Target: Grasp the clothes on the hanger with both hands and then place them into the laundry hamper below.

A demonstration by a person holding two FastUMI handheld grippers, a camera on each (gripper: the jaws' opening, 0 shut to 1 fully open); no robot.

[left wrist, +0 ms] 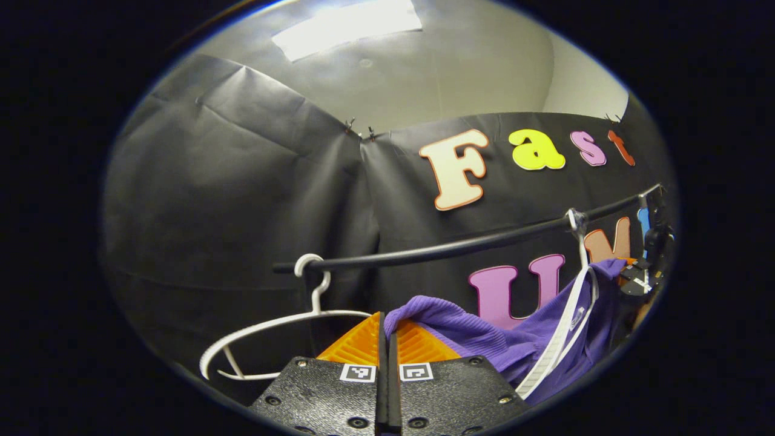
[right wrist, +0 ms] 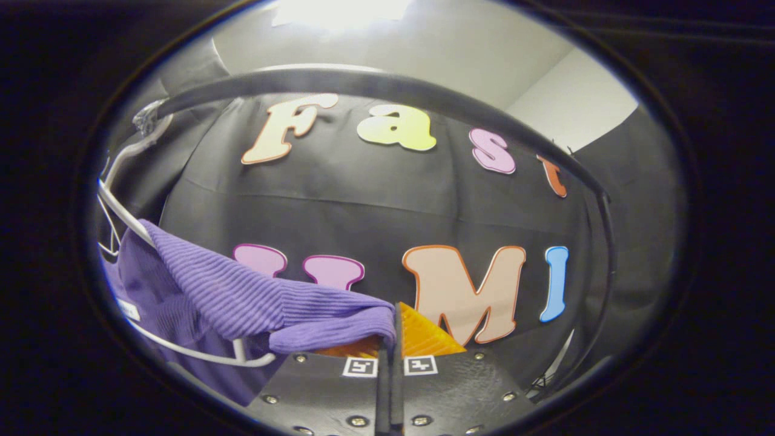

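Left gripper view, from the nine o'clock side across to three. At about eight o'clock hangs an empty white hanger (left wrist: 284,327), hook looped over the black rail (left wrist: 460,245) near its left end. At six o'clock sits the left gripper (left wrist: 385,330), fingers pressed together with a fold of the purple garment (left wrist: 484,342) pinched between the tips. From there drapes the ribbed purple knit toward four o'clock, still hung over a second white hanger (left wrist: 566,327), hook caught on the rail at about three o'clock. Beyond that, at the far three o'clock edge, shows a dark gripper (left wrist: 642,275) beside the garment's upper corner; whether open or closed, cannot tell from here.

Right gripper view, same order. At nine o'clock curves the white hanger (right wrist: 130,221), hook up at ten o'clock on the rail (right wrist: 387,82), which arches across the top and drops down at three o'clock. From the hanger runs the purple garment (right wrist: 242,297) toward the centre bottom. At six o'clock, the right gripper (right wrist: 392,327), fingers closed tight on the knit's edge, cloth bunched against the left finger.
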